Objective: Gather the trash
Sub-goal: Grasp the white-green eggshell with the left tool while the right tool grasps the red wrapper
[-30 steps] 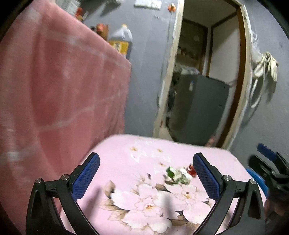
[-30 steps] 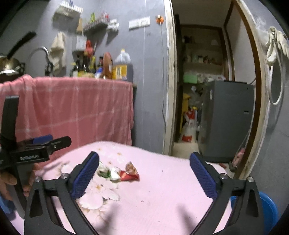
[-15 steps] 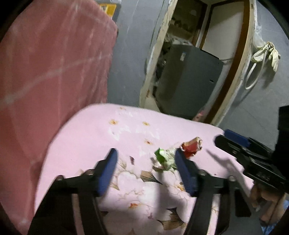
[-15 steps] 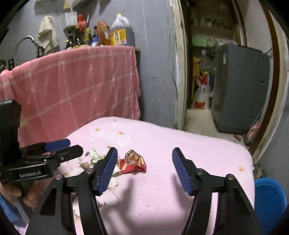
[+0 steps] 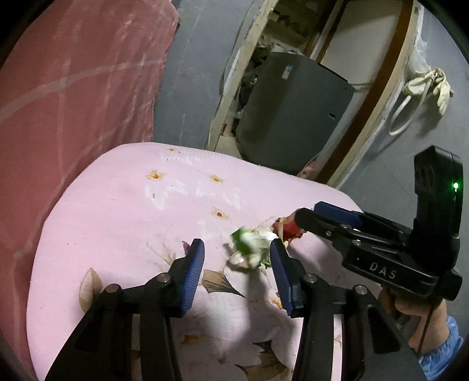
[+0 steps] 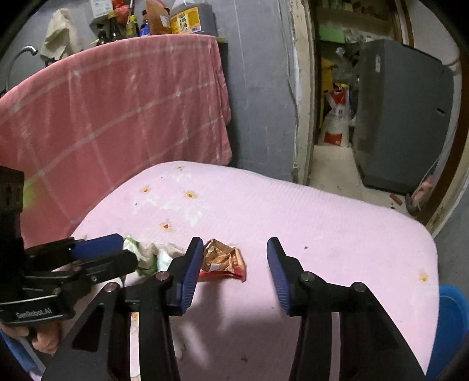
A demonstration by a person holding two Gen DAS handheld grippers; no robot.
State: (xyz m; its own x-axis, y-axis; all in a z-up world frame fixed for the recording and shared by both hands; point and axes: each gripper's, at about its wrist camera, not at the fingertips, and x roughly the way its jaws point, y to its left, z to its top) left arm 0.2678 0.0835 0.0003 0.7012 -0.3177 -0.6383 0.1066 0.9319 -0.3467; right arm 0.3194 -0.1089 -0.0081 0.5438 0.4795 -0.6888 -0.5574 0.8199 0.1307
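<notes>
My two hand-held grippers reach down over a table under a pink floral cloth (image 5: 123, 205). From my left gripper (image 5: 236, 274) I see a blurred green and white crumpled wrapper (image 5: 250, 244) lying on the cloth just past its blue pads, nearer the right pad; its jaws are closing and nothing is pinched yet. Only a sliver of the red and gold snack wrapper (image 6: 224, 259) shows there, behind my right gripper's tip. From my right gripper (image 6: 234, 274) that snack wrapper lies in full, flattened on the cloth between the closing jaws, beside the left pad, whether touching it I cannot tell. This view alone shows bottles (image 6: 164, 16) above the pink checked cloth (image 6: 117, 117) and a blue bin (image 6: 453, 322), cut off at the lower right edge. Both grippers tilt downward, converging from either side, and my hands are mostly hidden behind the handles
</notes>
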